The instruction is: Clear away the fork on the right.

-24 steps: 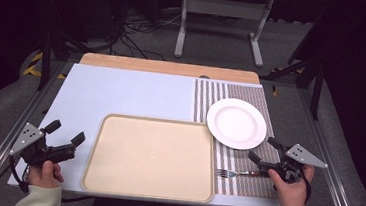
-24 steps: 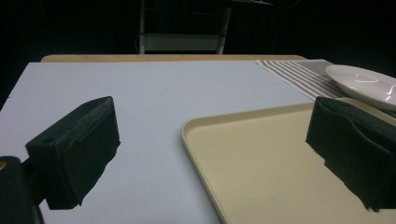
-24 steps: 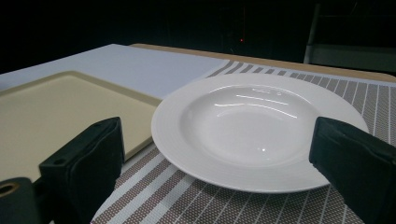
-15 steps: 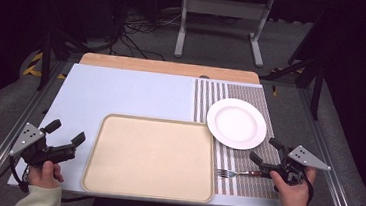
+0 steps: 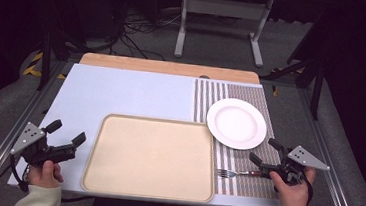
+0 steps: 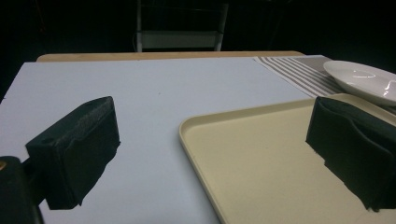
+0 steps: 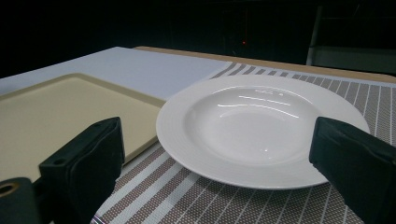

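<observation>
A white plate (image 5: 236, 123) lies on a striped placemat (image 5: 212, 93) at the right. A fork (image 5: 237, 173) lies on the mat near the front edge, tines pointing left toward a beige tray (image 5: 151, 158). My right gripper (image 5: 263, 151) is open just right of the fork's handle, with nothing between its fingers. In the right gripper view the gripper (image 7: 219, 172) faces the plate (image 7: 257, 121) across the mat. My left gripper (image 5: 68, 131) is open at the tray's left edge. In the left gripper view the open gripper (image 6: 212, 149) straddles the tray's corner (image 6: 280, 163).
A pale blue mat (image 5: 132, 91) covers the table's left and middle, with a wooden strip (image 5: 169, 67) along the far edge. Metal rails (image 5: 2, 142) run down both sides. A stand (image 5: 218, 16) and cables sit on the floor beyond.
My right gripper has shifted slightly to the right, away from the fork. The left gripper, plate, fork and tray have not moved.
</observation>
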`<action>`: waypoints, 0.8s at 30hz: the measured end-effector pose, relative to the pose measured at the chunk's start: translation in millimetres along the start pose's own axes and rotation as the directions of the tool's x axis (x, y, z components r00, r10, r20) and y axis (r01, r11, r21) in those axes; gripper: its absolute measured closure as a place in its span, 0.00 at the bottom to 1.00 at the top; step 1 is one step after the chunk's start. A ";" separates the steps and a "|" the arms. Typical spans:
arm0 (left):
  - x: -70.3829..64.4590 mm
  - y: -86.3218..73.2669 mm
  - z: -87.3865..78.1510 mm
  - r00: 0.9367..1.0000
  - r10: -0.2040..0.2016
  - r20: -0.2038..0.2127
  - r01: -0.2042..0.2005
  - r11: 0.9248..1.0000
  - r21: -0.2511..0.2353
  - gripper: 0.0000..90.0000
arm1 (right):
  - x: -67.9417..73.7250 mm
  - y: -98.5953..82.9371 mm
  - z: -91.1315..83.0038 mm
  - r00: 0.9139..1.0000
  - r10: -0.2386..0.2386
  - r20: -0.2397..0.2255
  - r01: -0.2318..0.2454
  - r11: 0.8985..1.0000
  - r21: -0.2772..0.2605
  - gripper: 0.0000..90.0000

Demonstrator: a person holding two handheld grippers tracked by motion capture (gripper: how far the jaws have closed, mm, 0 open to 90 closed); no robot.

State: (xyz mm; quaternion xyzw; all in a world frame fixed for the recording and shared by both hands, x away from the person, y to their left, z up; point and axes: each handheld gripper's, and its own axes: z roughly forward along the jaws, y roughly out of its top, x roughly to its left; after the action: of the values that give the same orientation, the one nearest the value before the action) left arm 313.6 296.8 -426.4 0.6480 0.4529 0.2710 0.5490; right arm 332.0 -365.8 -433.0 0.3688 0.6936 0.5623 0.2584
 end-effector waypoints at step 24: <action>1.4 -1.2 1.0 1.000 -0.006 -0.008 0.006 1.000 0.006 0.04 | 15.4 47.9 37.1 0.971 -0.175 -0.163 0.205 0.960 0.190 0.05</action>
State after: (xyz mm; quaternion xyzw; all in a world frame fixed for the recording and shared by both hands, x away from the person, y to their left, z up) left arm 314.7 297.6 -428.0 0.6473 0.4578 0.2706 0.5461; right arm 362.2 -327.0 -394.3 0.2833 0.7970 0.4854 0.2211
